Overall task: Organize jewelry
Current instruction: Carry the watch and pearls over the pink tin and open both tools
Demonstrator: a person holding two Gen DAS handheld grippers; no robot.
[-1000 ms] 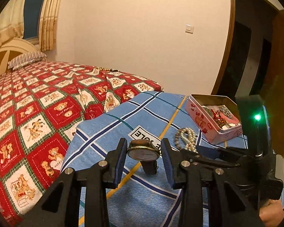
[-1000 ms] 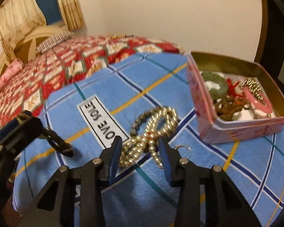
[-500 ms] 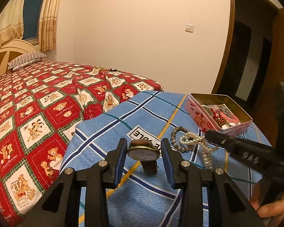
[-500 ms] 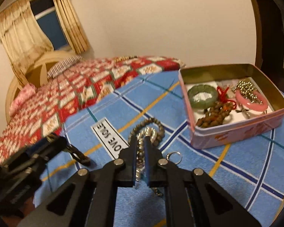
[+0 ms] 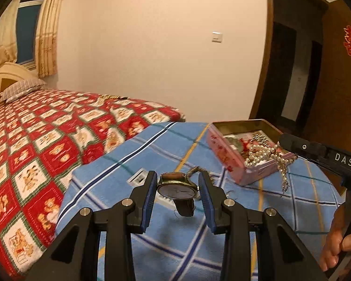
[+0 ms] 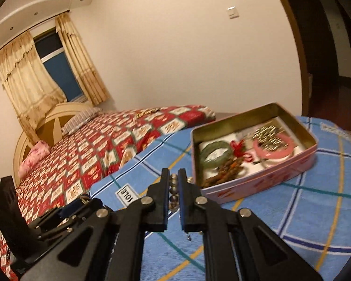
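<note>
My left gripper (image 5: 177,188) is shut on a wristwatch (image 5: 177,190) with a dark face and brown strap, held above the blue checked cloth (image 5: 152,245). My right gripper (image 6: 174,183) is shut on a pearl necklace (image 6: 173,190). In the left wrist view the pearl necklace (image 5: 264,155) hangs over the near wall of the pink tin box (image 5: 231,161). The tin (image 6: 264,178) holds a green bangle (image 6: 216,155), a pink bangle (image 6: 275,148), brown beads (image 6: 227,171) and a red knot.
The blue cloth lies over the foot of a bed with a red teddy-bear quilt (image 5: 35,145). A dark bead bracelet (image 5: 196,169) lies on the cloth behind the watch. A doorway (image 5: 290,82) stands at the right. A hand (image 5: 339,248) holds the right gripper.
My right gripper closed on the pearl necklace, lifted it off the cloth and carried it right to the tin's edge. My left gripper kept hold of the watch and rose slightly.
</note>
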